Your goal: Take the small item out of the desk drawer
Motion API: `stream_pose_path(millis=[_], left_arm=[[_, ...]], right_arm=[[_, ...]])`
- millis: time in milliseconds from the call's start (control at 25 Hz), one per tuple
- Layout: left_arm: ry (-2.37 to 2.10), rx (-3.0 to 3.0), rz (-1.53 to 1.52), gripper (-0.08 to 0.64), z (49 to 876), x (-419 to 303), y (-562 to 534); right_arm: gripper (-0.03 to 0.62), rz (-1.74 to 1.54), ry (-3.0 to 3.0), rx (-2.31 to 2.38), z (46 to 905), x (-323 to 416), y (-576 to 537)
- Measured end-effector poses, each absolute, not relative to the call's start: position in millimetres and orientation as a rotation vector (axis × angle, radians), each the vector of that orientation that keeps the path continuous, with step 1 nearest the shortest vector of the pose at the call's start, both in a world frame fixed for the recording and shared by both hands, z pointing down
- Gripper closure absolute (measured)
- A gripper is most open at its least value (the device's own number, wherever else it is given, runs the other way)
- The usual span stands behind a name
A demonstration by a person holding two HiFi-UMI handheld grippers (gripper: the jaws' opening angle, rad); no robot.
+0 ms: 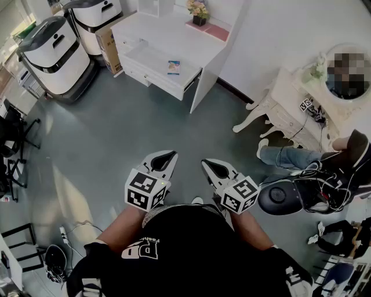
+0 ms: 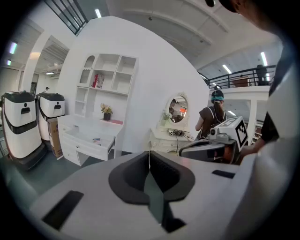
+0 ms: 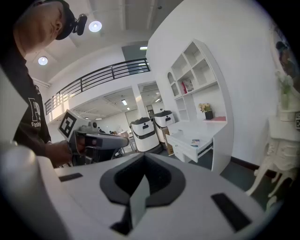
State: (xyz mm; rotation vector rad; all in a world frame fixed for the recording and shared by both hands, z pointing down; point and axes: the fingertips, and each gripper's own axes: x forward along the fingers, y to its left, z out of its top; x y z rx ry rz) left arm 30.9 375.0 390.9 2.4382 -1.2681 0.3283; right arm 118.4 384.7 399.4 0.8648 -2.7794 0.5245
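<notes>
The white desk stands far ahead across the grey floor, its drawer pulled out. A small blue-and-white item lies in the drawer; it also shows as the item in the left gripper view and the item in the right gripper view. My left gripper and right gripper are held side by side close to my body, far from the desk. Both are shut with nothing between the jaws, as the left gripper and right gripper show in their own views.
Two white machines and a cardboard box stand left of the desk. A white vanity with a round mirror is at the right, with a seated person and cables beside it. A flower pot sits on the desk. Black chairs line the left edge.
</notes>
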Motion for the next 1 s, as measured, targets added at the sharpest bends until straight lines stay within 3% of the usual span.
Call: stream_pose_path(millis=[1000], left_arm=[[-1.228, 2.434, 0.284, 0.544, 392, -13, 377]], right_arm=[[0.584, 0.482, -2.819, 0.900, 394, 68, 391]])
